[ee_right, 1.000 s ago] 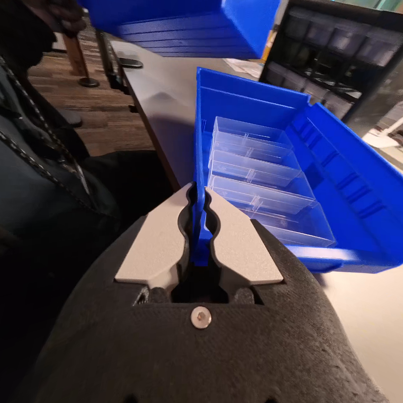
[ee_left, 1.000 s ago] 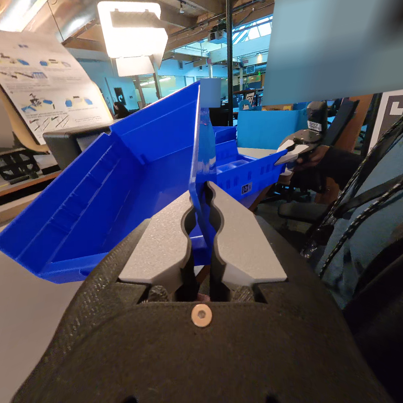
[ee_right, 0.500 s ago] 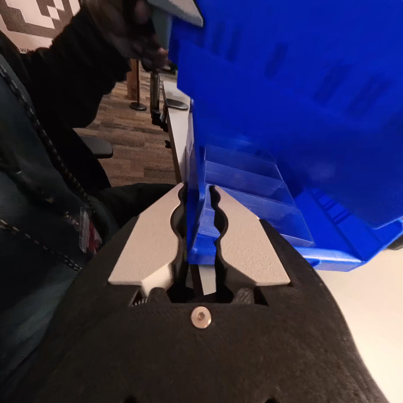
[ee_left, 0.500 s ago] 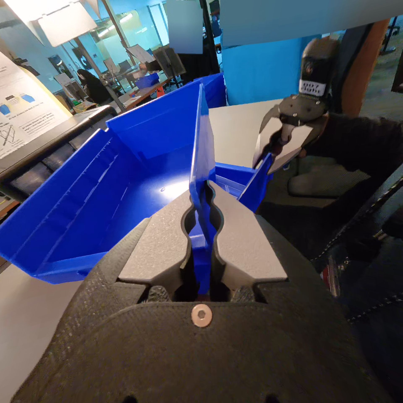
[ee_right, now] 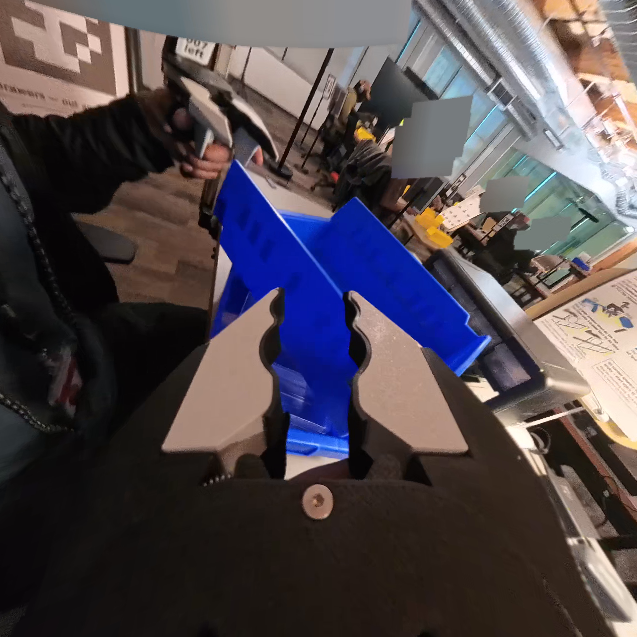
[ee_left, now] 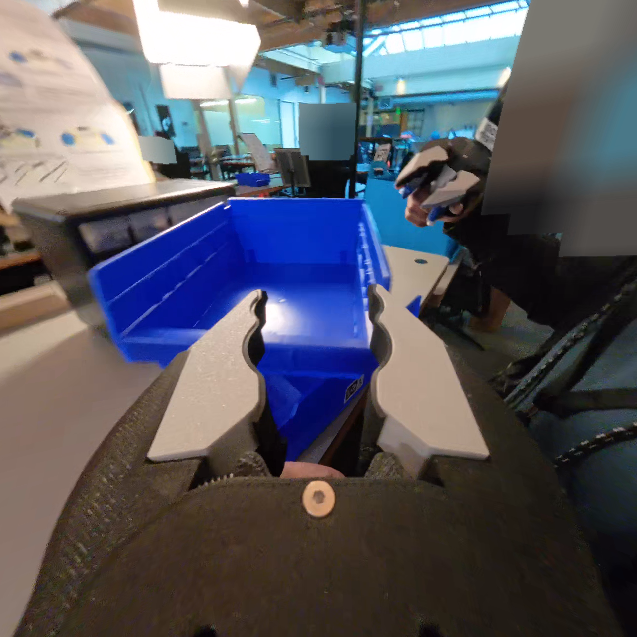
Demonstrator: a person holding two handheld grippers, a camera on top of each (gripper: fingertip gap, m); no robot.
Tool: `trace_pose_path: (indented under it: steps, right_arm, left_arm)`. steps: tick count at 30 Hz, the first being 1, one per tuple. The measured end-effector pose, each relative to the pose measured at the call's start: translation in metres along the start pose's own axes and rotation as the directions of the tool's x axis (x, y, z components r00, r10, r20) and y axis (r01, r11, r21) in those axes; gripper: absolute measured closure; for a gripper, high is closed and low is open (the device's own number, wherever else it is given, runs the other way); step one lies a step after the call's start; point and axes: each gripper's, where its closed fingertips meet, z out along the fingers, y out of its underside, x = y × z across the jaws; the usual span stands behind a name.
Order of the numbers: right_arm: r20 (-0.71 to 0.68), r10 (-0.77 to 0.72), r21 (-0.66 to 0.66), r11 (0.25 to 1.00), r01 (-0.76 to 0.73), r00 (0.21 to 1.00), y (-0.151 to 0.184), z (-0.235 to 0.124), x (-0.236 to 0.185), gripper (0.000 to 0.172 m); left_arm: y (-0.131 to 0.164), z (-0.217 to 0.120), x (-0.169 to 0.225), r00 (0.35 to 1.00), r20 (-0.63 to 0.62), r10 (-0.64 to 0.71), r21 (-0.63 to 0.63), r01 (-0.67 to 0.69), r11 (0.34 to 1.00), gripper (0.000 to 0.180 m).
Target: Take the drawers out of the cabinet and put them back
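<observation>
Both hand-held grippers stood wide, holding nothing: the left hand-held gripper (ee_left: 315, 303) and right hand-held gripper (ee_right: 313, 303) hovered clear of the upper blue bin (ee_left: 293, 248), which sat nested, slightly askew, on a lower bin (ee_right: 310, 437) at the bench (ee_left: 51, 379) edge, beside the cabinet (ee_left: 120, 213). Unheld, the stack seemed liable to tip off that edge if nudged.

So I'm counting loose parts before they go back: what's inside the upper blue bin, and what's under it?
The upper blue bin looks empty as far as its floor shows; both sides of the left claw cover the near part. It sits in a second blue bin, whose contents are mostly hidden.
</observation>
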Motion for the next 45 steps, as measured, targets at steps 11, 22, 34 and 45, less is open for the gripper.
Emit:
trace_pose_path:
  steps: [11,22,34,45]
  right_arm:
    - [0.394,-0.081,-0.453,0.85,0.27,0.916,0.031,0.052,0.009,0.095]
    - [0.508,-0.003,-0.614,0.7,0.365,0.861,0.073,0.066,-0.007,0.152]
    - [0.404,0.003,-0.72,0.617,0.317,0.915,0.1,-0.024,0.003,0.162]
    - [0.214,0.185,-0.845,0.527,0.087,0.959,0.164,-0.114,-0.002,0.161]
  left_arm:
    - [0.107,-0.002,-0.092,0.944,0.24,-0.228,-0.429,0.314,0.847,0.11]
    - [0.134,0.025,-0.092,0.937,0.165,-0.307,-0.537,0.346,0.77,0.146]
    - [0.132,-0.005,-0.127,0.962,0.227,-0.153,-0.6,0.262,0.756,0.171]
    - [0.138,-0.071,-0.224,0.947,0.32,-0.027,-0.733,0.265,0.627,0.171]
